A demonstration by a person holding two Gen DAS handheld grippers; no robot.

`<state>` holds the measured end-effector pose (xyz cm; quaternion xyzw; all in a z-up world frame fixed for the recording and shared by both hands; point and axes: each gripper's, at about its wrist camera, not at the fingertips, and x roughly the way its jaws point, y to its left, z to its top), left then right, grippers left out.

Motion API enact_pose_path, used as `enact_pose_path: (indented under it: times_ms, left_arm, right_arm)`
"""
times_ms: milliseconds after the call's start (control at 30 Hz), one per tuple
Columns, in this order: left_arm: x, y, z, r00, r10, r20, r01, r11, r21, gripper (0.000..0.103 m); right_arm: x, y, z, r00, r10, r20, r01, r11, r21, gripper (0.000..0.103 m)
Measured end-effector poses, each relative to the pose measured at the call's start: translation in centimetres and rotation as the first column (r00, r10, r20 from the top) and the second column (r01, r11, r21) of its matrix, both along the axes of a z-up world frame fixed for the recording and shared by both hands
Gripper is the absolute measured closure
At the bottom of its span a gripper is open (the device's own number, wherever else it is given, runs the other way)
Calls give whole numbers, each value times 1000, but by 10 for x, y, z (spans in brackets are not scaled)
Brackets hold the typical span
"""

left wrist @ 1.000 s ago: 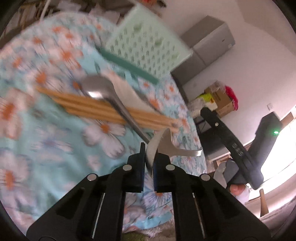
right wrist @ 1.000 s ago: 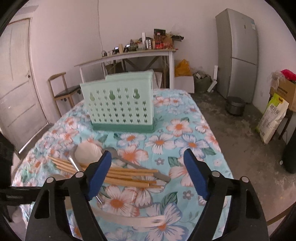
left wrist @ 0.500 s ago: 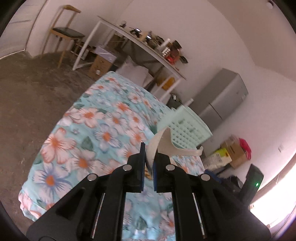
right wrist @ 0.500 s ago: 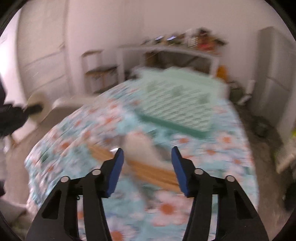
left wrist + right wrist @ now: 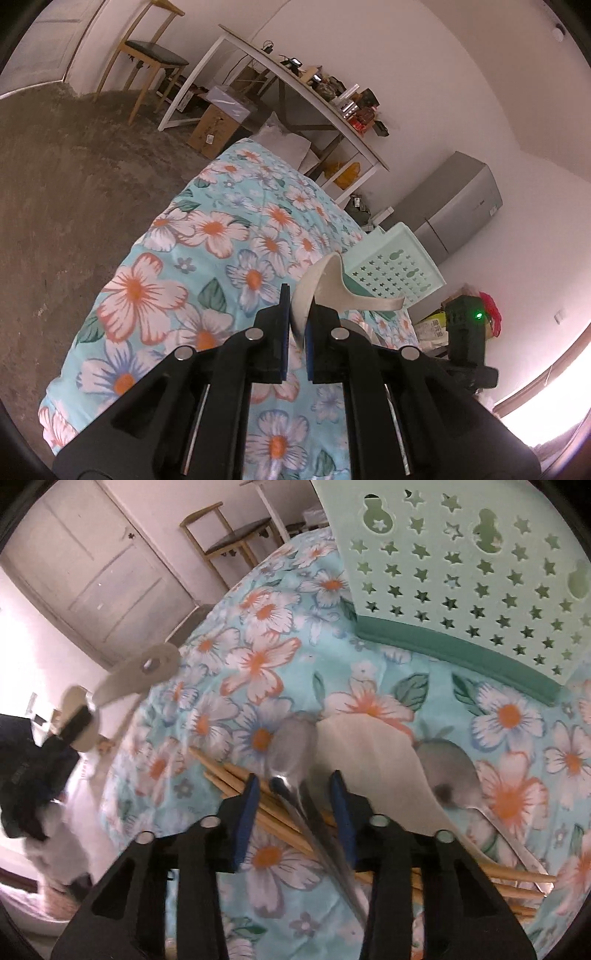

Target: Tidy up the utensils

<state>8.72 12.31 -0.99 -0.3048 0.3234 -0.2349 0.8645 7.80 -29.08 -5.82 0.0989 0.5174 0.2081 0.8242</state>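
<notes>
My left gripper is shut on the bowl of a cream plastic spoon, held in the air above the floral tablecloth; its handle sticks out to the right. The same cream spoon shows at the left of the right wrist view. My right gripper points down at the utensil pile and its jaws are closing. A metal spoon lies between them, untouched by the pads. Wooden chopsticks, a cream spatula and a second metal spoon lie beside it. The mint basket stands just behind.
The mint basket stands near the table's far right. The table's near-left edge drops to a bare floor. A wooden chair, a cluttered white side table and a grey fridge stand beyond.
The left gripper has swung away from the utensil pile with the cream spoon. The right gripper has dropped onto the pile, tilted down, and narrowed its jaws around the metal spoon.
</notes>
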Motion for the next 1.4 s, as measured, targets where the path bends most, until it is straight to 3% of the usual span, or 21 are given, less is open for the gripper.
enact_pose_path:
  times_ms: [433, 567, 733, 1033, 1133, 1300, 1400]
  left_arm:
    - [5, 6, -2, 999, 39, 4, -39, 999, 17, 97]
    - [2, 3, 3, 999, 50, 11, -50, 998, 34, 97]
    - [-5, 0, 18, 997, 70, 40, -73, 995, 66, 97]
    - [-11, -14, 77, 982, 68, 178, -86, 991, 99, 97]
    - [-3, -32, 104, 973, 12, 233, -46, 989, 138, 97]
    - [22, -74, 148, 948, -71, 310, -13, 965, 262, 97]
    - [45, -107, 167, 944, -131, 304, 5, 925, 381, 97]
  right_arm:
    - [13, 28, 5, 994, 111, -1, -111, 994, 9, 91]
    - [11, 40, 3, 991, 131, 39, -129, 990, -53, 97]
    - [7, 34, 8, 990, 110, 85, -111, 994, 9, 99]
    - [-11, -10, 27, 989, -4, 149, -21, 986, 165, 99]
    - [-27, -35, 42, 977, -65, 203, 22, 978, 205, 99]
    - [-51, -75, 62, 949, -153, 277, 80, 963, 257, 99]
    - [-62, -93, 71, 931, -189, 311, 104, 957, 270, 99]
